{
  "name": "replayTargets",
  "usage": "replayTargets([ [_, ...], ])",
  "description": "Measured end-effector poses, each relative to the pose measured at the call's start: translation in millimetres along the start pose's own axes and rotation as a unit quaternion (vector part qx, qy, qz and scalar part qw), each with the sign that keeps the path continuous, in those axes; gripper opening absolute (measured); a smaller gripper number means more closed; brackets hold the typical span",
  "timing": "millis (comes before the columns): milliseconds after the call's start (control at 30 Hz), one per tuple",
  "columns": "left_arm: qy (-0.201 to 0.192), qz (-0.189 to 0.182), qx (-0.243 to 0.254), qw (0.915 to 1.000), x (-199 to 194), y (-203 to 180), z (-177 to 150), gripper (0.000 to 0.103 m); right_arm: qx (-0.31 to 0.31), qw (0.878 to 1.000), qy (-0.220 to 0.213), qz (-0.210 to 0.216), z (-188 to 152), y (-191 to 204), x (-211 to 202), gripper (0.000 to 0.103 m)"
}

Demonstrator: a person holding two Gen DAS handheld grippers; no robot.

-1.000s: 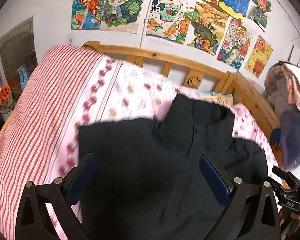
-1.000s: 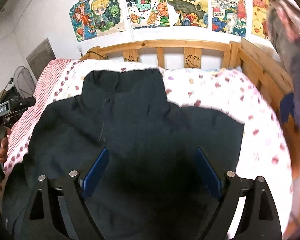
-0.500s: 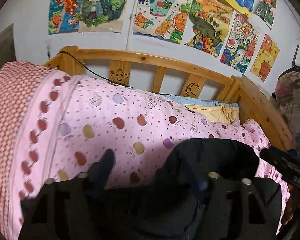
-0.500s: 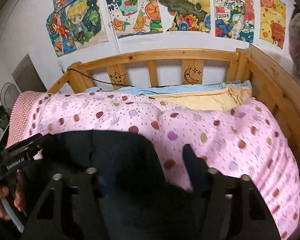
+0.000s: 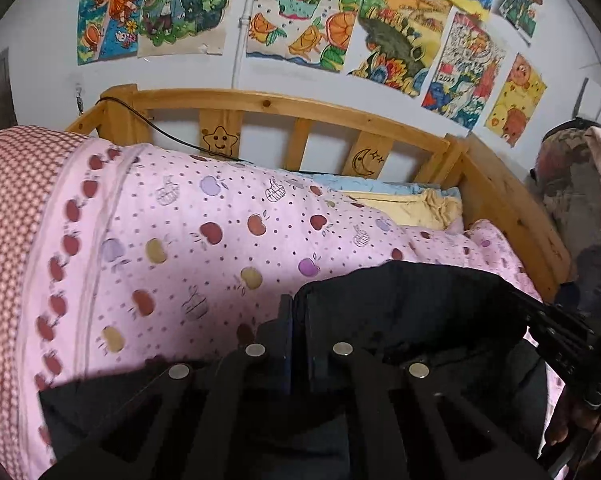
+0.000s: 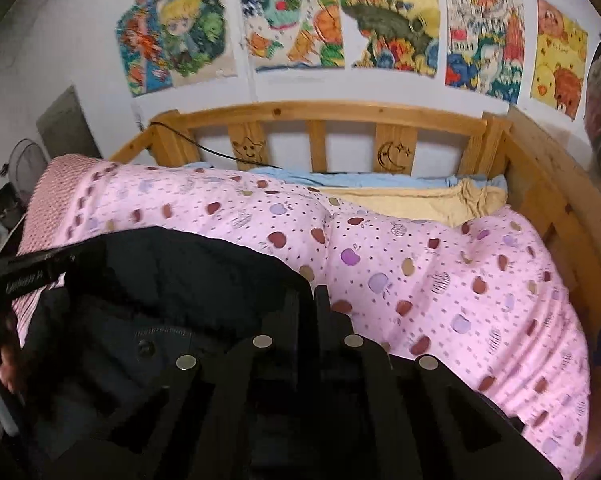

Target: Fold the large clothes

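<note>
A large black garment [image 5: 412, 304] lies on a pink apple-print quilt [image 5: 200, 240] on a wooden bed. My left gripper [image 5: 296, 312] is shut on the left end of its raised top edge. In the right wrist view the same black garment [image 6: 180, 272] fills the lower left, a button showing on it. There my right gripper [image 6: 312, 308] is shut on the right end of that edge, over the pink quilt [image 6: 440, 264]. Each view catches the other gripper at its side: the right gripper [image 5: 560, 340] and the left gripper [image 6: 28, 276], held by a hand [image 6: 8, 364].
A wooden headboard [image 5: 300, 108] with star and moon carvings stands at the back, and a black cable [image 5: 172, 136] hangs over it. Yellow and blue bedding [image 5: 412, 204] lies by it. A wooden side rail [image 6: 560, 208] runs along the right. Clothes [image 5: 580, 184] hang at the far right.
One second ago both grippers stood open over the spread garment. They have moved toward its far edge and closed; now both are shut on the fabric.
</note>
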State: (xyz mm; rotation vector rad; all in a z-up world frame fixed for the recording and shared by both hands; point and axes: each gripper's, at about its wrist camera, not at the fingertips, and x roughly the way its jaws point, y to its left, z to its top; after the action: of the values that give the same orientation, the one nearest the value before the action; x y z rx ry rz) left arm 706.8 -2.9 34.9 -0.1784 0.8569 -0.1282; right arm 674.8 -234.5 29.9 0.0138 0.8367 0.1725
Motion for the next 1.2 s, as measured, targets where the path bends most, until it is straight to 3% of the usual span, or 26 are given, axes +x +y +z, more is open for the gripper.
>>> replayTargets([
  [200, 0.009, -0.012, 0.034, 0.9993, -42, -4, -27, 0.005, -0.028, 1.000, 0.005, 0.011, -33, 4, -43, 0.005],
  [333, 0.039, -0.013, 0.068, 0.9969, -53, -7, -62, 0.005, -0.038, 0.999, 0.022, 0.017, -60, 4, -55, 0.005],
  [600, 0.098, 0.028, 0.138, 0.9852, -26, -21, -123, 0.005, -0.041, 0.996, 0.073, 0.016, -119, 7, -29, 0.005],
  [700, 0.090, 0.048, 0.181, 0.9781, -7, -26, -150, 0.005, -0.036, 0.996, 0.079, 0.014, -139, 8, -9, 0.005],
  [767, 0.075, 0.048, 0.188, 0.9781, -2, -24, -160, 0.005, -0.030, 0.997, 0.073, 0.018, -148, 8, -1, 0.005],
  [1100, 0.025, 0.014, 0.161, 0.9865, -2, -7, -167, 0.005, -0.008, 0.999, 0.027, 0.028, -167, 6, 9, 0.006],
  [1200, 0.017, -0.024, 0.135, 0.9904, -16, 1, -158, 0.006, -0.002, 0.999, 0.013, 0.039, -159, 4, -7, 0.007],
])
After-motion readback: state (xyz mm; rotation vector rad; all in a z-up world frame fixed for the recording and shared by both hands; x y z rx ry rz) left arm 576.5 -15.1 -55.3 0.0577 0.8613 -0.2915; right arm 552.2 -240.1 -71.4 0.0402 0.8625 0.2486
